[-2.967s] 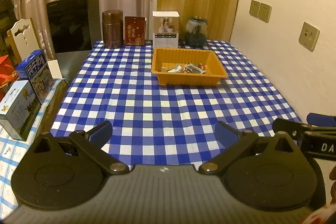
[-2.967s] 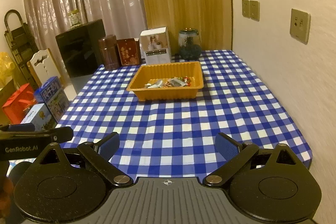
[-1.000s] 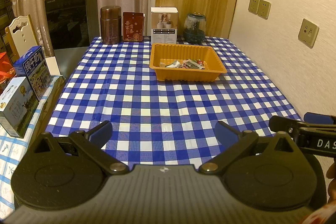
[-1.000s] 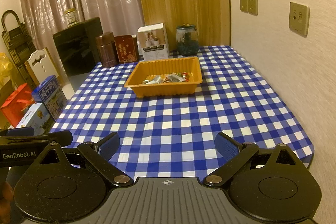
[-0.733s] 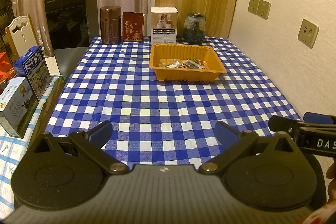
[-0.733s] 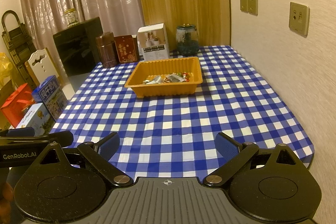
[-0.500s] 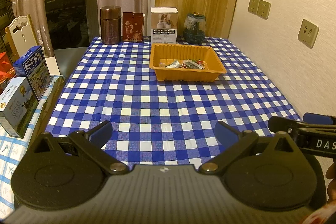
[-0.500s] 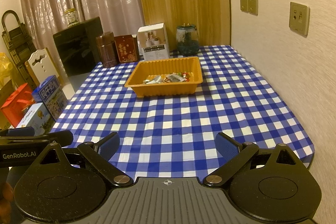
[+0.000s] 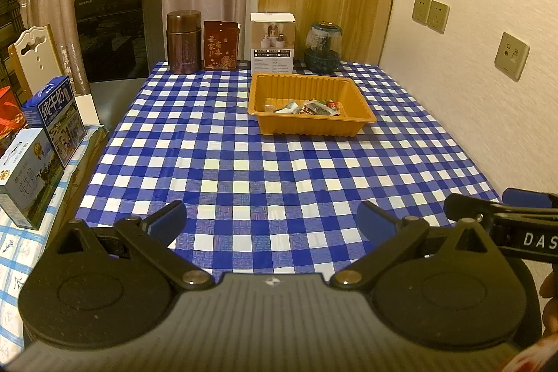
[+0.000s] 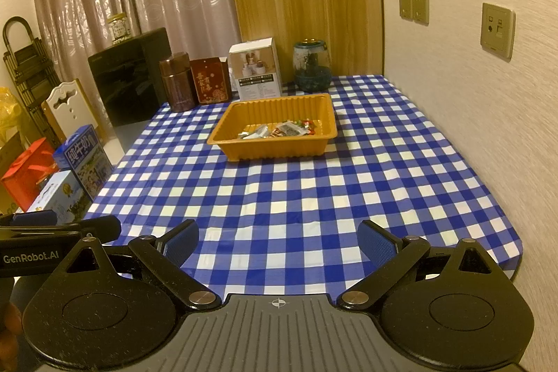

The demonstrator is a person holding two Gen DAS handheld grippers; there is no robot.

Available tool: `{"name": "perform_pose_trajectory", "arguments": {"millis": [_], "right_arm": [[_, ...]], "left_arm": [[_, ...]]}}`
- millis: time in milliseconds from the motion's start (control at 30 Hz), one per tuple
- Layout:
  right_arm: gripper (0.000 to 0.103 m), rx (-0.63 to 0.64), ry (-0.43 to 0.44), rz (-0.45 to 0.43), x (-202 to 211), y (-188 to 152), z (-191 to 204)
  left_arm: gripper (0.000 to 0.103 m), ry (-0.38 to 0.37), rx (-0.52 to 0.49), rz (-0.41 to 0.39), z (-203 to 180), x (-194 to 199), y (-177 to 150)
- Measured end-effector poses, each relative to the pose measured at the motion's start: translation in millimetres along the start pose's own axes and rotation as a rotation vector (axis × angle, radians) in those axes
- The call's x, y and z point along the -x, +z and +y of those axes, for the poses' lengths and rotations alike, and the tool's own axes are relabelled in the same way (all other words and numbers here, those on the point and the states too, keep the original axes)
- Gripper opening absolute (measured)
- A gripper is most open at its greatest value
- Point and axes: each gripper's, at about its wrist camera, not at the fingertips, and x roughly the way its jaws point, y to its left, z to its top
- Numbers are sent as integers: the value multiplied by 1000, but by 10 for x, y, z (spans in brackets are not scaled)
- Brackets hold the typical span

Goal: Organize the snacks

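Well, both the left gripper and right gripper gape wide, empty, snacks in orange tray at twelve o'clock

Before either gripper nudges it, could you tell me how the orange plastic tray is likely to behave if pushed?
The orange plastic tray looks thin-walled and ribbed, so probably light and somewhat flexible. Holding only a few snack packets, it would likely slide easily over the smooth checkered tablecloth. Its low, wide shape suggests it is unlikely to tip.
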Motion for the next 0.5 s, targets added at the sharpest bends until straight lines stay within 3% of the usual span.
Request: {"name": "perform_pose_trajectory", "arguments": {"millis": [500], "right_arm": [[97,-1,0,0,-4,-9,6]], "left_arm": [[103,-2,-3,-30,-7,29,10]]}}
